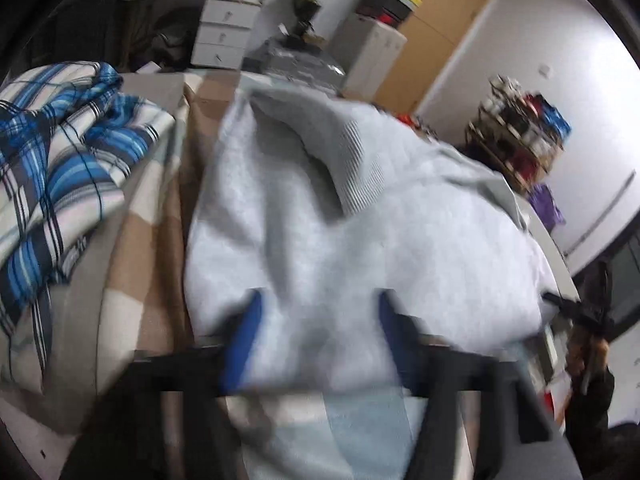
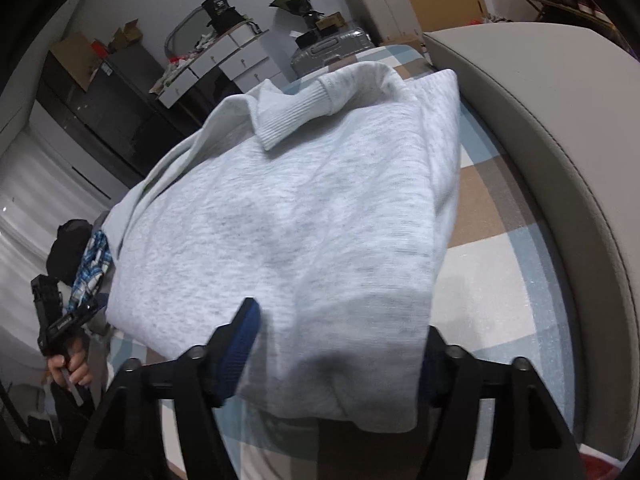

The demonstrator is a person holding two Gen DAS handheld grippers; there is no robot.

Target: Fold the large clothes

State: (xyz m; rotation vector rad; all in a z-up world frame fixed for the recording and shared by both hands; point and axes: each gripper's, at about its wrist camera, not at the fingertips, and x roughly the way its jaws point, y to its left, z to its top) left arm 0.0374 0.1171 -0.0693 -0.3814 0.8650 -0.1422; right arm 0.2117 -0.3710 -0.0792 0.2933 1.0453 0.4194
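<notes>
A light grey sweatshirt (image 1: 360, 232) lies folded on the checked bedspread (image 1: 152, 280), its ribbed cuff (image 2: 296, 112) laid across the top. My left gripper (image 1: 320, 320) is open, its blue-padded fingers (image 1: 244, 336) spread around the sweatshirt's near edge. My right gripper (image 2: 340, 344) is open too, its fingers (image 2: 240, 344) either side of the sweatshirt's (image 2: 304, 220) near corner, which hangs between them. The left gripper also shows at the left edge of the right wrist view (image 2: 60, 320), held in a hand.
A blue plaid garment (image 1: 60, 168) lies bunched on the bed at the left. A beige padded bed frame (image 2: 540, 140) curves along the right. A suitcase (image 2: 328, 52), white drawers (image 1: 224, 28) and a cluttered shelf (image 1: 520, 132) stand beyond the bed.
</notes>
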